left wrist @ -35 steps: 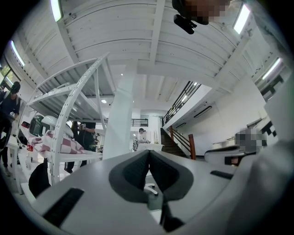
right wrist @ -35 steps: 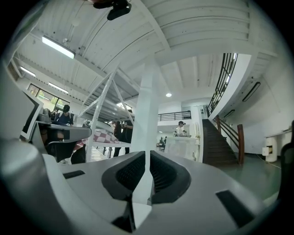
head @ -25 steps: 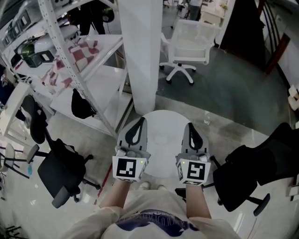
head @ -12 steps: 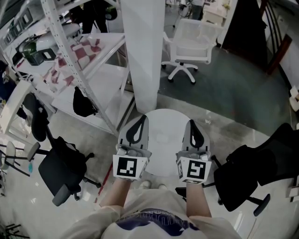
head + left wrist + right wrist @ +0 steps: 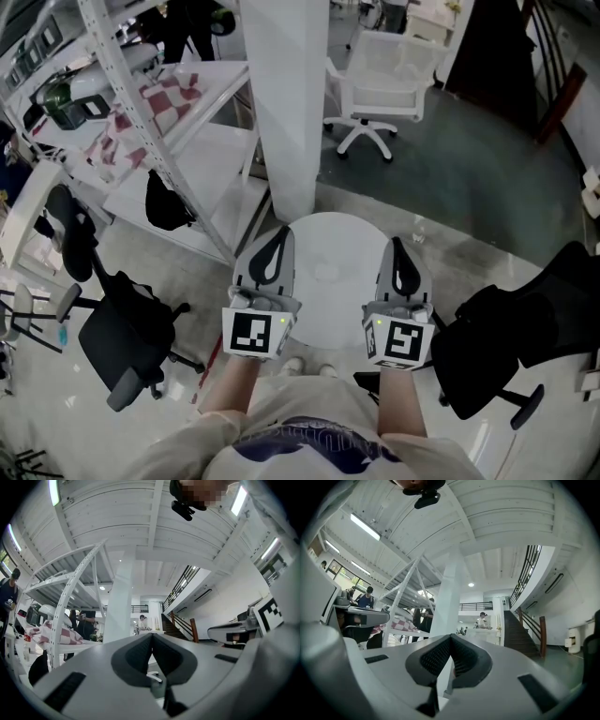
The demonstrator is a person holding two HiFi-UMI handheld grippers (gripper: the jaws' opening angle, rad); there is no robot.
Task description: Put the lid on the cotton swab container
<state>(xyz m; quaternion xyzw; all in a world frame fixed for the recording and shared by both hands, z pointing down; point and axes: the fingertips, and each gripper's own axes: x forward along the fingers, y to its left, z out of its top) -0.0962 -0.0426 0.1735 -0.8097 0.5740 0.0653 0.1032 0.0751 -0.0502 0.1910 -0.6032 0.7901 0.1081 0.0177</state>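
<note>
In the head view a small round white table (image 5: 339, 314) stands below me. A faint pale shape (image 5: 326, 273) lies near its middle; it is too dim to say what it is. My left gripper (image 5: 278, 236) hangs over the table's left edge and my right gripper (image 5: 399, 247) over its right edge. Both point away from me, slightly upward. In the left gripper view the left gripper (image 5: 152, 637) has its jaws pressed together with nothing between them. The right gripper (image 5: 451, 638) in its own view is likewise shut and empty. Neither gripper view shows a container or lid.
A wide white pillar (image 5: 281, 103) rises just beyond the table. A white mesh chair (image 5: 389, 80) stands behind it. Black office chairs sit at the left (image 5: 127, 342) and right (image 5: 506, 342). A metal shelf rack (image 5: 141, 103) with a checked cloth is at the far left.
The right gripper has shifted a little to the right. The left gripper has stayed where it was. Both jaws remain shut.
</note>
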